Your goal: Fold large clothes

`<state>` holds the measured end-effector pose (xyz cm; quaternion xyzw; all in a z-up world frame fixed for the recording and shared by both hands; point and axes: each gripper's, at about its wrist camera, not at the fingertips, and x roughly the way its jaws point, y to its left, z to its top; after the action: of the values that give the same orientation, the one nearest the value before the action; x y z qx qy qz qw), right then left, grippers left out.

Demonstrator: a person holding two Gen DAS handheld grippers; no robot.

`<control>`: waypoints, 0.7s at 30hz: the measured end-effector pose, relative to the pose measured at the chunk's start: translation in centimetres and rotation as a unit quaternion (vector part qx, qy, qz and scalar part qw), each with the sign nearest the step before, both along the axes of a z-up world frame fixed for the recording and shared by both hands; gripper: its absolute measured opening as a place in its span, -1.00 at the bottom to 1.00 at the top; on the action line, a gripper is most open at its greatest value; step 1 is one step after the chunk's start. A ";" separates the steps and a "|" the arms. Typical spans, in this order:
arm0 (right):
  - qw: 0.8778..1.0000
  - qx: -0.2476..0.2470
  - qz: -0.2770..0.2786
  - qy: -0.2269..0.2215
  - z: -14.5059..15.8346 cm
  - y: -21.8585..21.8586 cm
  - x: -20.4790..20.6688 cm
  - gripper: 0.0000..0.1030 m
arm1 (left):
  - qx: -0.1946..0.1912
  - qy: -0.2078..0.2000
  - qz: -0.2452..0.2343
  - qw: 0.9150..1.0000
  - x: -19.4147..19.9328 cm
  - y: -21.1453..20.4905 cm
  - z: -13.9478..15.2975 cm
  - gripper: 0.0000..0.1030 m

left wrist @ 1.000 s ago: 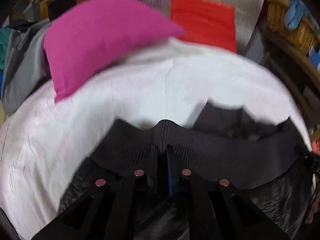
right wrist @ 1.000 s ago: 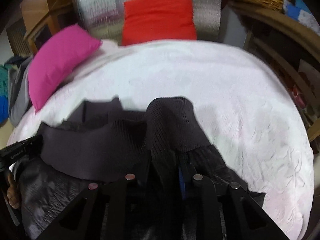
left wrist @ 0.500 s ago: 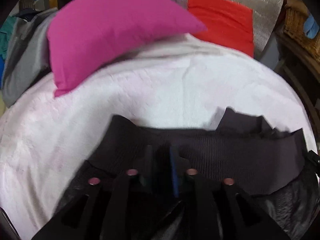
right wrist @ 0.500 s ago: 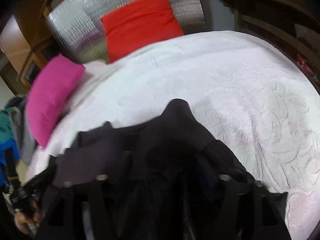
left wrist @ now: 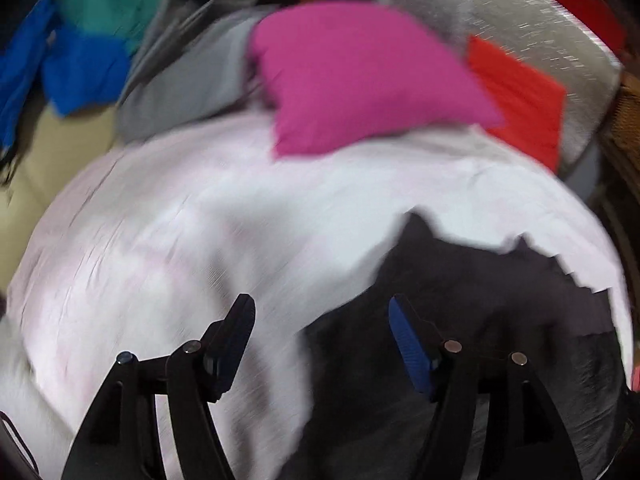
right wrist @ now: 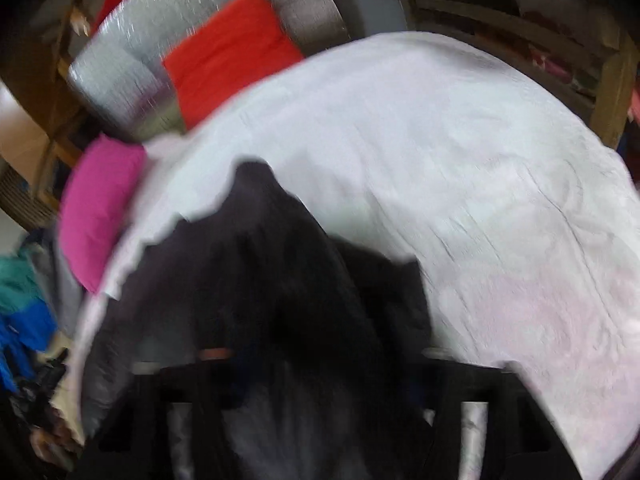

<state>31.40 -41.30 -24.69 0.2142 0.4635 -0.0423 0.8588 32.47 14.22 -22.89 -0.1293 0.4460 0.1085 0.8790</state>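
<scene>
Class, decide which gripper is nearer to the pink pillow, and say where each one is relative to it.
Left. The left gripper hangs open over the white bedspread, facing the pink pillow. The right gripper sits farther off, buried under the dark jacket.

Black jacket (left wrist: 460,320) by the right-hand jaw; pale pink-white bedcover (left wrist: 180,240) between the jaws; magenta cushion (left wrist: 360,76) and red cushion (left wrist: 520,92) beyond; silver foil panel (left wrist: 520,12); grey, blue, teal clothes (left wrist: 88,40) far left.
</scene>
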 end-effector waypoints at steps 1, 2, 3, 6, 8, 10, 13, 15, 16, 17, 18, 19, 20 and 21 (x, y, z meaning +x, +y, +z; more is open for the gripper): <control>1.000 -0.006 0.001 -0.008 0.4 0.3 -0.5 -0.67 | -0.001 0.010 0.007 1.000 -0.3 0.5 -0.6 0.36; 1.000 -0.011 -0.004 -0.020 1.0 0.4 -1.1 -0.72 | -0.002 0.017 0.013 1.000 -0.7 0.8 -1.1 0.36; 0.999 -0.017 -0.016 -0.038 1.8 0.4 -1.9 -0.73 | -0.006 0.021 0.021 1.000 -1.1 1.2 -1.5 0.36; 0.997 -0.039 -0.027 -0.053 2.7 0.8 -3.2 -0.73 | -0.007 0.031 0.028 0.999 -1.4 1.6 -2.3 0.36; 0.999 -0.052 -0.010 0.001 0.6 1.4 -1.8 -0.72 | 0.008 0.040 0.025 0.999 -0.9 1.4 -2.9 0.36; 0.998 -0.057 -0.011 0.025 -0.8 1.8 -0.9 -0.64 | 0.018 0.055 0.021 0.998 -0.2 1.2 -3.5 0.36; 0.998 -0.053 -0.021 0.004 1.1 1.7 -0.5 -0.22 | 0.005 0.051 0.027 0.998 -0.3 1.8 -3.0 0.36; 0.998 -0.023 -0.057 -0.028 2.4 0.6 -0.5 0.42 | 0.008 0.024 0.028 0.999 -0.4 1.9 -1.9 0.36; 0.995 -0.007 -0.077 -0.057 3.1 0.2 -0.4 0.45 | 0.013 0.005 0.026 1.000 -0.5 1.8 -1.0 0.36; 0.993 0.003 -0.085 -0.087 3.9 0.0 0.0 0.45 | 0.015 -0.011 0.023 1.000 -0.6 1.6 -0.4 0.36; 0.991 0.006 -0.084 -0.103 4.3 0.1 0.3 0.45 | 0.016 -0.026 0.020 0.999 -0.6 1.5 0.1 0.36; 0.990 0.005 -0.075 -0.116 4.7 0.4 1.0 0.45 | 0.017 -0.041 0.014 0.999 -0.5 1.2 0.7 0.36; 0.991 0.003 -0.060 -0.117 4.9 0.9 1.9 0.45 | 0.018 -0.045 0.010 0.999 -0.3 1.0 0.9 0.36; 0.992 0.001 -0.046 -0.115 4.8 1.7 2.6 0.36 | 0.020 -0.046 0.006 0.999 0.0 0.7 0.9 0.36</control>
<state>34.00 -39.60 -19.91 0.2393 0.3518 -0.0561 0.9032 32.49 14.97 -21.95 -0.1187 0.4023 0.1166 0.9002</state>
